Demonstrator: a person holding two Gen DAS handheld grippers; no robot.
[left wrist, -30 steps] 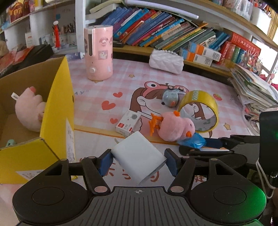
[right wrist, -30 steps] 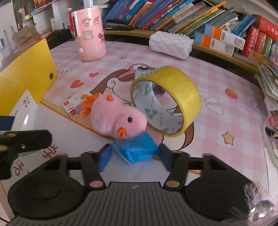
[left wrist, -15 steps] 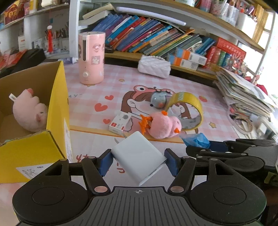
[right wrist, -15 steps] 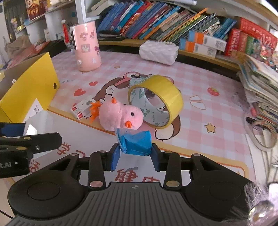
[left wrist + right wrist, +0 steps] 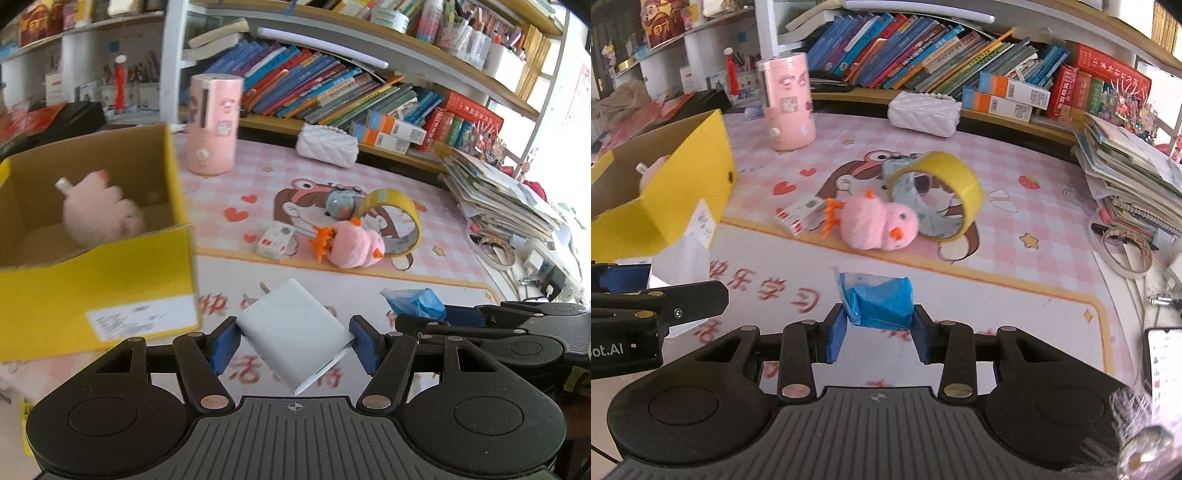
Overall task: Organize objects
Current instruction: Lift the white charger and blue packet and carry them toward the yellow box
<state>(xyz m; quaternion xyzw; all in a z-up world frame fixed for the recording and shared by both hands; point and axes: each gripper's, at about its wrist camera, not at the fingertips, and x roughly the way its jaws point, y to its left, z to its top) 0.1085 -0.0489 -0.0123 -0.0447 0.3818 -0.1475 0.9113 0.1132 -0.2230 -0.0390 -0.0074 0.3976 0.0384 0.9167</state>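
Between the blue pads of the left gripper (image 5: 293,341), jaws approx half open, sits a clamped white rectangular plug-in charger (image 5: 294,334), held above the mat beside a yellow cardboard box (image 5: 99,291). Right gripper (image 5: 878,330), jaws narrower, pinches a crumpled blue plastic packet (image 5: 877,301) w/ a pink plush chick (image 5: 877,227) beyond.
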